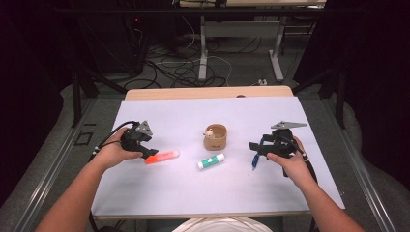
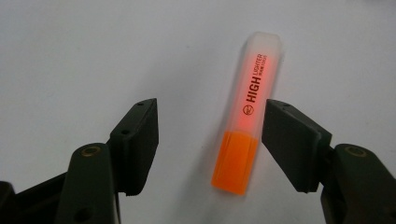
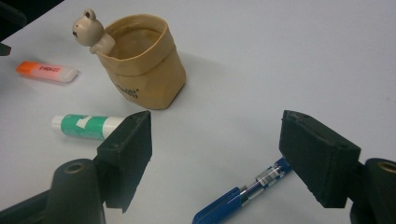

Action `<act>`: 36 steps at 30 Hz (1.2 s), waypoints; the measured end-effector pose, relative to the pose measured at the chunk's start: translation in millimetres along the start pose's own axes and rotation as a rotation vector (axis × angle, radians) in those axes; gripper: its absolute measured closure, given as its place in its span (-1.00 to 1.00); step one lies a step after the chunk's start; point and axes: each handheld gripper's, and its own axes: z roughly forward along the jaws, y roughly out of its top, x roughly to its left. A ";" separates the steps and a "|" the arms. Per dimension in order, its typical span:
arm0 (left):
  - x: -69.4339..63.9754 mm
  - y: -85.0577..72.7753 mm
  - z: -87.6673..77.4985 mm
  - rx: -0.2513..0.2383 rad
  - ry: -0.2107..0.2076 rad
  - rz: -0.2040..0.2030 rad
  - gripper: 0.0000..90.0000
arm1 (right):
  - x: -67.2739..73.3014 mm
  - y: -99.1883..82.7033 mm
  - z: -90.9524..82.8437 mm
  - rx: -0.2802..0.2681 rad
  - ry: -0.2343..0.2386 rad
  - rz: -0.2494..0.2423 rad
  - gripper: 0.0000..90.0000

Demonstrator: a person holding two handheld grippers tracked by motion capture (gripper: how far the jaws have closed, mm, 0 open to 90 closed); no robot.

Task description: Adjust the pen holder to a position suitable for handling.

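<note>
The left gripper (image 2: 210,140) had its fingers spread around the orange highlighter (image 2: 247,121), which lay flat on the worktop (image 1: 193,193) between them; one finger (image 2: 292,142) stood just beside its barrel. The right gripper (image 3: 215,154) had its fingers spread, with a blue pen (image 3: 243,193) lying between them.

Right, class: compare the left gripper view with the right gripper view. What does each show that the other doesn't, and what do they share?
Left gripper view: the left gripper with its jaws either side of the orange highlighter, and the print HIGH LIGHTER readable.
Right gripper view: the right gripper, a tan bear pot, a green glue stick and a blue pen.
Shared: the highlighter and the white table.
</note>
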 end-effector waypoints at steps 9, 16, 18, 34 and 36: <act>1.9 -3.1 6.3 0.038 -0.058 0.020 -0.15 | 0.6 -1.6 2.6 0.022 -0.008 -0.033 -0.56; 2.1 -4.0 10.3 0.062 -0.075 0.025 -0.10 | 1.6 -4.6 5.7 0.040 -0.027 -0.081 -0.64; 1.2 -3.8 11.1 0.070 -0.083 0.033 -0.07 | 2.3 -5.1 6.5 0.040 -0.028 -0.089 -0.64; -0.2 -6.4 20.1 0.139 -0.092 0.062 0.05 | 7.1 -9.4 13.7 0.068 -0.032 -0.161 -0.66; -0.3 -6.7 21.5 0.141 -0.092 0.063 0.06 | 7.5 -10.1 14.7 0.062 -0.027 -0.164 -0.66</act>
